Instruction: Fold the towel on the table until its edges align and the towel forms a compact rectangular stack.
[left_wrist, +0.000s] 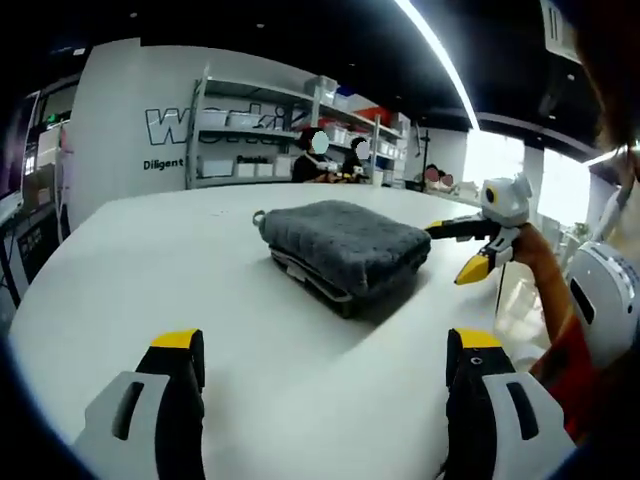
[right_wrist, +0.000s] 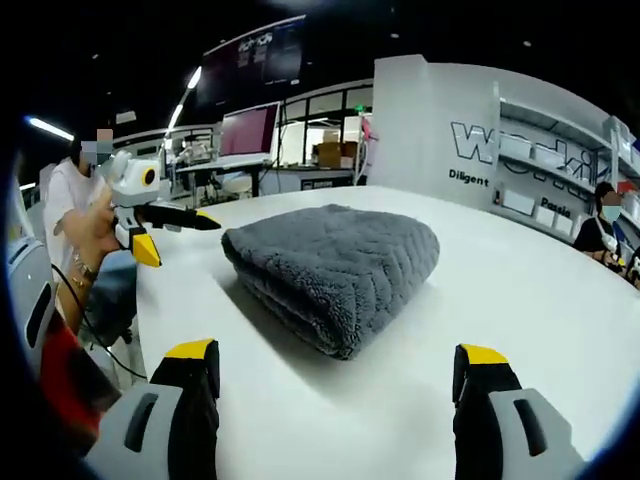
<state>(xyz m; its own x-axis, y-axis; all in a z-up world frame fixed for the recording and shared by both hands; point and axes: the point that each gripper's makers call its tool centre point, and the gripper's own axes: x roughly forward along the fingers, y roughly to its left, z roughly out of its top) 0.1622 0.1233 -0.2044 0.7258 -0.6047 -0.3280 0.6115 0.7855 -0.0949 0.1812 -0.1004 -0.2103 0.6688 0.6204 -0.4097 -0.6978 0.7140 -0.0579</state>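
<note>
A grey towel lies folded into a thick, compact rectangular stack on the white table. My left gripper is open near the table's front, well short of the towel, with nothing between its yellow-tipped jaws. The right gripper, held in a hand, hovers open just off the towel's right end. In the right gripper view the same towel lies ahead of my open right gripper. The left gripper hangs open to the towel's left, apart from it.
Metal shelves with boxes and seated people stand behind the table's far edge. A white wall with lettering and desks with monitors lie beyond. The table edge runs at the left, beside the person's arm.
</note>
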